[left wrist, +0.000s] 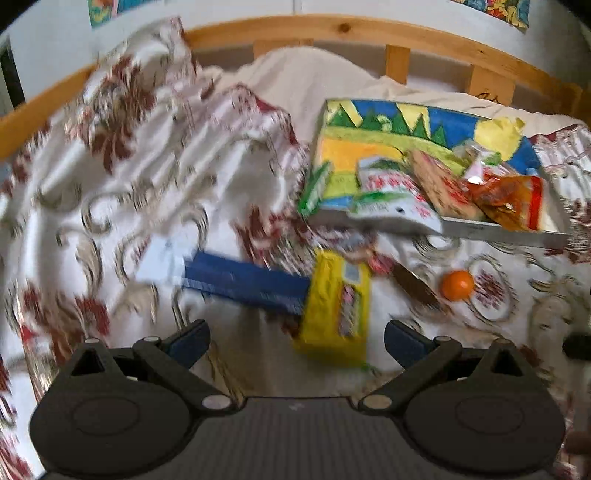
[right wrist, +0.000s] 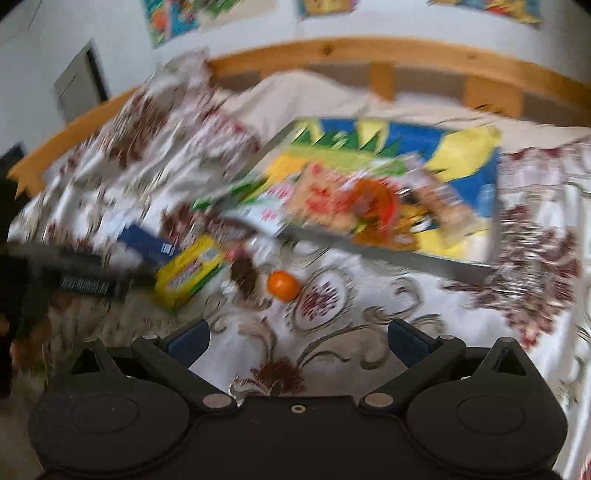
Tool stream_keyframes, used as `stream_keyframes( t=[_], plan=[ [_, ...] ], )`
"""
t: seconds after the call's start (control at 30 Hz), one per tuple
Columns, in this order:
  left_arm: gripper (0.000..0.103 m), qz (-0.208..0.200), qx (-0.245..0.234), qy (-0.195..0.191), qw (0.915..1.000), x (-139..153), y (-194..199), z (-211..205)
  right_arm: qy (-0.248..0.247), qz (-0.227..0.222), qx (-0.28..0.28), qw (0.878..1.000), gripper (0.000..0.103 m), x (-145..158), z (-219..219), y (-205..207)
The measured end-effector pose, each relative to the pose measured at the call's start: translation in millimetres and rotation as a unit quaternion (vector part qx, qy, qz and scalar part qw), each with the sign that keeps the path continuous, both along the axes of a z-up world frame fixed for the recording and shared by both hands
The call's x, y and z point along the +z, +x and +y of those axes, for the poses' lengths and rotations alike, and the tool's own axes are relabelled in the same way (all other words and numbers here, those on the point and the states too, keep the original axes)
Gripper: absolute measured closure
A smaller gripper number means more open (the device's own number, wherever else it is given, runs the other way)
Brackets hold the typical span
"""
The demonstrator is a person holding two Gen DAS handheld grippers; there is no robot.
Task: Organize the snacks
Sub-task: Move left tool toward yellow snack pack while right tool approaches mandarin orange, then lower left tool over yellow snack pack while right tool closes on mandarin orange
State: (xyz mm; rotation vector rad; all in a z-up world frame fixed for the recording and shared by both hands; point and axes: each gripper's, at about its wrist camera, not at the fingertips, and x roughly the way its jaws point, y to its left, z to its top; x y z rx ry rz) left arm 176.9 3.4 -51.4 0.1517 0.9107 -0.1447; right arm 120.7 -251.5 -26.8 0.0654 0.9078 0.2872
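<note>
A colourful painted board (left wrist: 373, 147) (right wrist: 469, 166) lies on the bed and carries several snack packets, among them an orange bag (left wrist: 509, 201) (right wrist: 373, 203). In front of it on the bedspread lie a yellow packet (left wrist: 336, 310) (right wrist: 188, 275), a dark blue box (left wrist: 243, 282) (right wrist: 147, 243), a brown wrapper (left wrist: 413, 284) (right wrist: 243, 275) and a small orange fruit (left wrist: 457, 285) (right wrist: 283, 285). My left gripper (left wrist: 295, 343) is open just short of the yellow packet. My right gripper (right wrist: 297, 341) is open above bare bedspread, nearer than the fruit. Both views are blurred.
A floral bedspread (left wrist: 129, 177) (right wrist: 369, 325) covers the bed, bunched up at the back left. A wooden bed rail (left wrist: 332, 29) (right wrist: 369, 50) runs along the far side under a white wall with pictures. The left gripper's body (right wrist: 74, 273) shows at the left of the right wrist view.
</note>
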Motion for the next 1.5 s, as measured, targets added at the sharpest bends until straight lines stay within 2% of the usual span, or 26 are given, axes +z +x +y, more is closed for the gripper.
stream_keyframes(
  t=[0.17, 0.4, 0.5, 0.7, 0.87, 1.0, 1.13, 1.4, 1.5],
  plan=[
    [0.001, -0.022, -0.041, 0.028, 0.9985, -7, 11, -12, 0.007, 0.012, 0.045, 0.999, 0.001, -8, 5, 18],
    [0.001, -0.007, -0.075, 0.038, 0.9964, -21, 17, -23, -0.041, -0.051, 0.093, 0.994, 0.001, -25, 15, 34],
    [0.001, -0.008, -0.089, 0.039, 0.9952, -22, 16, -26, -0.075, -0.060, 0.117, 0.988, 0.001, -37, 23, 40],
    [0.001, 0.007, -0.102, 0.049, 0.9935, -31, 16, -32, -0.121, -0.097, 0.143, 0.977, 0.001, -51, 29, 48],
    [0.001, 0.009, -0.112, 0.052, 0.9923, -35, 14, -34, -0.132, -0.088, 0.169, 0.973, 0.001, -60, 33, 52],
    [0.001, 0.005, -0.114, 0.064, 0.9914, -38, 16, -37, -0.154, -0.104, 0.188, 0.965, 0.001, -64, 39, 53],
    [0.001, 0.013, -0.113, 0.058, 0.9917, -40, 17, -37, -0.178, -0.122, 0.207, 0.954, 0.001, -68, 47, 51],
    [0.001, 0.005, -0.108, 0.062, 0.9922, -41, 22, -38, -0.228, -0.149, 0.194, 0.942, 0.001, -76, 51, 53],
    [0.001, 0.002, -0.112, 0.066, 0.9915, -41, 22, -39, -0.228, -0.153, 0.189, 0.943, 0.001, -77, 51, 56]
  ],
)
